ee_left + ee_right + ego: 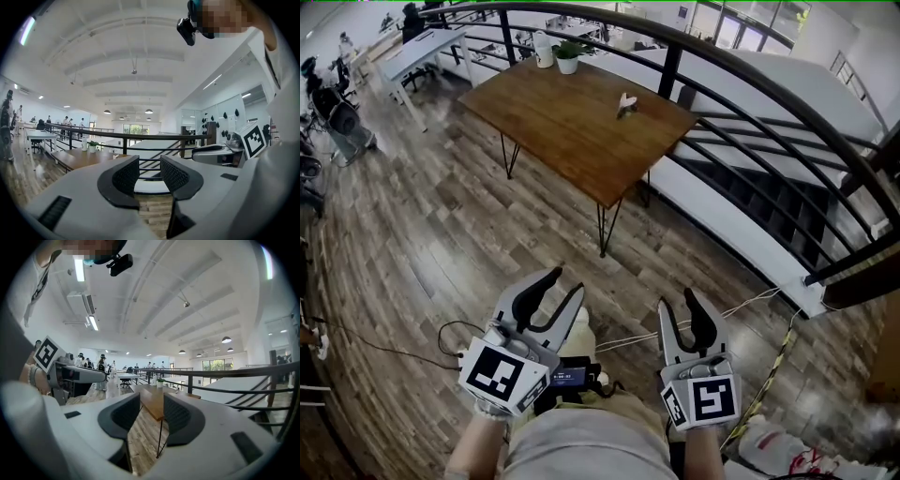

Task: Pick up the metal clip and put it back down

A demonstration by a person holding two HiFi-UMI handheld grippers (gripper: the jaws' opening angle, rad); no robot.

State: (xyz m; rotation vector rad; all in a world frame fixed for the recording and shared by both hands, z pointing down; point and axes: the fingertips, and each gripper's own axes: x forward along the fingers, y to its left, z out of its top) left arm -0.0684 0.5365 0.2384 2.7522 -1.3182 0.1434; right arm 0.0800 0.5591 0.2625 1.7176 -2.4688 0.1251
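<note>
The metal clip [625,105], small and pale, lies on the far right part of the brown wooden table [562,122] in the head view. Both grippers are held low over the wood floor, well short of the table. My left gripper [565,283] is open, nothing between its ribbed black pads [126,176]. My right gripper [677,300] is open too, and empty. In the right gripper view the table's near corner [152,401] shows between the jaws, far beyond them. The clip is too small to make out in either gripper view.
A black railing [750,84] curves behind and to the right of the table, with a stairwell beyond it. A potted plant [567,58] and a white jug [544,52] stand at the table's far end. Cables [750,305] trail on the floor. White desks [417,52] and people are at far left.
</note>
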